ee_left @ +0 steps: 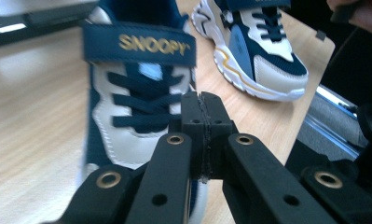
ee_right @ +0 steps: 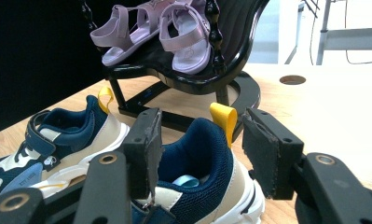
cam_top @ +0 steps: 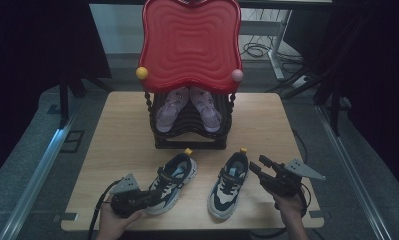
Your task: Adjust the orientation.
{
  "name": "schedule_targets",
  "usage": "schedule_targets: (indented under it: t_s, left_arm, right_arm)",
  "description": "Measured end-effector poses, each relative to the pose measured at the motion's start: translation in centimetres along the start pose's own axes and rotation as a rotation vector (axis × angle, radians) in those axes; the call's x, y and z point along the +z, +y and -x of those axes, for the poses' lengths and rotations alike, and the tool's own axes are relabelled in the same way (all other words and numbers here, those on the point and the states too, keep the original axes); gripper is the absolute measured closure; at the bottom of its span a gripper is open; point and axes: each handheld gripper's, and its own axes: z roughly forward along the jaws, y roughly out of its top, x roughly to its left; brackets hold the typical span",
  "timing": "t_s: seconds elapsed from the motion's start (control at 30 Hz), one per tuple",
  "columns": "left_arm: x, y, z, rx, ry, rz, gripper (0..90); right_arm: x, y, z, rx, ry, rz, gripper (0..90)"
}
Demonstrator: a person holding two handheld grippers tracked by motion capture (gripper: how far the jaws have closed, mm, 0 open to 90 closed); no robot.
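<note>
Two navy-and-white sneakers lie side by side on the wooden table (cam_top: 122,135). My left gripper (cam_top: 153,193) is shut at the toe end of the left sneaker (cam_top: 177,177). In the left gripper view its pads (ee_left: 193,122) press together over that sneaker's (ee_left: 127,93) laces, below a strap reading SNOOPY, with nothing visibly between them. My right gripper (cam_top: 255,168) is open beside the heel of the right sneaker (cam_top: 229,185). In the right gripper view its jaws (ee_right: 202,142) stand on either side of that sneaker's (ee_right: 197,186) heel and yellow pull tab, apart from it.
Behind the sneakers stands a black shoe rack (cam_top: 187,137) under a red wavy top (cam_top: 189,40), holding a pair of lilac sandals (cam_top: 187,107). The table's front edge runs just under both hands. Cables and desk legs lie on the floor beyond.
</note>
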Motion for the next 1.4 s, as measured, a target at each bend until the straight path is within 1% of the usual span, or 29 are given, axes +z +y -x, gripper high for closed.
schedule_targets:
  t_s: [0.07, 0.17, 0.23, 0.33, 0.4, 0.5, 0.63, 0.77, 0.9, 1.0, 1.23, 1.33, 1.37, 1.4]
  left_arm:
    - [0.5, -0.1, 0.2, 0.007, 0.001, -0.021, 89.3]
    - [1.3, -0.4, 0.4, 0.007, -0.001, -0.049, 89.3]
    - [1.7, -0.6, 0.8, 0.020, 0.021, -0.061, 89.3]
    - [2.2, -0.7, 1.2, 0.031, 0.015, -0.073, 89.5]
    - [2.5, -0.8, 1.4, 0.035, 0.017, -0.072, 89.6]
    - [2.9, -0.9, 1.9, 0.050, 0.023, -0.084, 89.6]
    - [3.3, -0.9, 2.3, 0.058, 0.006, -0.093, 89.5]
    - [3.6, -1.1, 2.4, 0.057, -0.005, -0.105, 89.5]
    - [3.7, -1.1, 2.6, 0.067, -0.009, -0.114, 89.4]
    - [3.9, -1.2, 2.6, 0.066, -0.009, -0.121, 89.5]
    - [4.3, -1.5, 2.3, 0.048, -0.015, -0.144, 89.4]
    - [4.0, -1.4, 1.9, 0.039, -0.011, -0.142, 89.0]
    - [3.9, -1.4, 1.7, 0.032, -0.016, -0.140, 89.1]
    - [3.8, -1.4, 1.6, 0.027, -0.019, -0.139, 89.2]
  right_arm:
    - [0.1, -0.1, 0.0, 0.000, 0.000, -0.004, 47.9]
    - [0.3, -0.3, 0.2, -0.003, 0.000, -0.014, 47.9]
    - [0.4, -0.3, 0.1, 0.004, 0.000, -0.017, 47.9]
    - [0.5, -0.4, 0.0, -0.003, 0.006, -0.023, 47.9]
    - [0.5, -0.4, -0.1, -0.003, 0.006, -0.022, 47.9]
    - [0.6, -0.3, -0.3, -0.009, 0.013, -0.024, 47.9]
    - [0.8, -0.4, -0.4, -0.014, 0.019, -0.030, 47.9]
    - [0.9, -0.4, -0.5, -0.014, 0.020, -0.034, 47.9]
    - [1.0, -0.5, -0.5, -0.016, 0.019, -0.037, 47.9]
    - [1.0, -0.4, -0.6, -0.016, 0.021, -0.034, 47.9]
    - [0.9, -0.4, -0.7, -0.022, 0.021, -0.030, 47.9]
    - [0.9, -0.4, -0.6, -0.011, 0.030, -0.027, 47.5]
    - [0.9, -0.3, -0.6, 0.002, 0.036, -0.024, 47.5]
    - [0.9, -0.3, -0.6, 0.004, 0.036, -0.021, 47.5]
